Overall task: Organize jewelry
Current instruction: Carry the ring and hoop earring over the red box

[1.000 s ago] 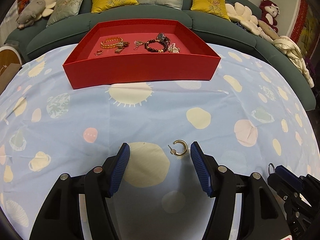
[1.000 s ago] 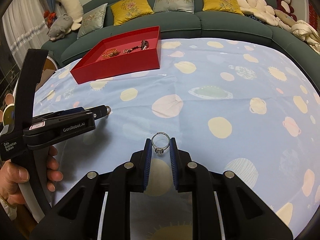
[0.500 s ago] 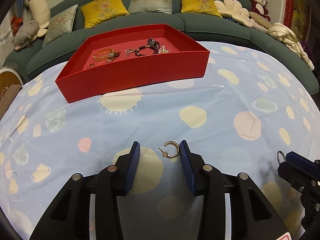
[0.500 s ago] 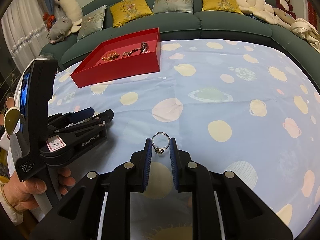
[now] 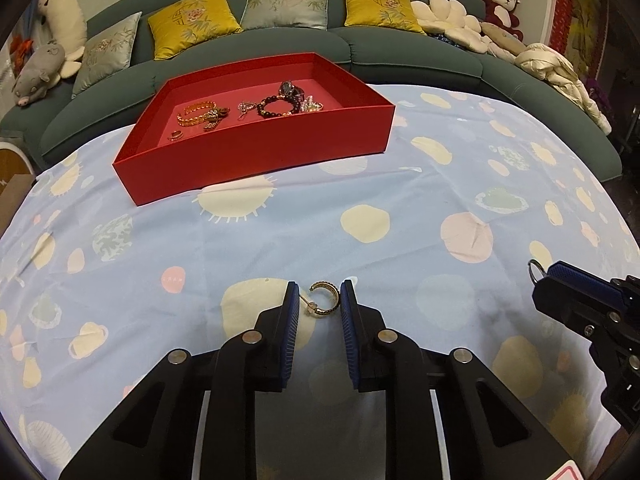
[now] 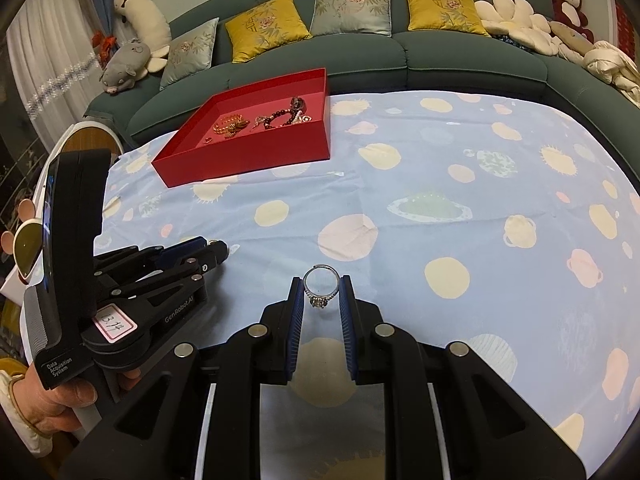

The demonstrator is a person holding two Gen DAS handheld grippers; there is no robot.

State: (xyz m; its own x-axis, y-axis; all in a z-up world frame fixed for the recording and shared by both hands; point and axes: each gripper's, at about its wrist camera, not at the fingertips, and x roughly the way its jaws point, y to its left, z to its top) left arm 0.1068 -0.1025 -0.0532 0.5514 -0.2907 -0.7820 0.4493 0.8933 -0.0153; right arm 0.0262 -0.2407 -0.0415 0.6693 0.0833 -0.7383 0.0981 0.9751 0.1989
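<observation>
My left gripper [image 5: 320, 296] is shut on a gold hoop earring [image 5: 326, 299], pinched between its blue pads just above the tablecloth. My right gripper [image 6: 321, 290] is shut on a silver ring with a stone [image 6: 320, 287] and holds it upright above the cloth; it also shows at the right edge of the left wrist view [image 5: 560, 280]. The red tray [image 5: 256, 156] stands at the far side and holds gold bracelets [image 5: 200, 114], a dark bead bracelet [image 5: 276, 106] and other pieces. The tray shows in the right wrist view [image 6: 256, 156] too.
A light blue tablecloth with pastel spots [image 5: 400, 240] covers the table. A green sofa with yellow and grey cushions [image 5: 280, 8] and plush toys curves behind it. The left gripper body and the hand holding it [image 6: 120, 300] fill the left of the right wrist view.
My left gripper's fingers closed from wide open onto the gold earring. The left gripper also rose slightly and turned. My right gripper kept its hold on the ring.
</observation>
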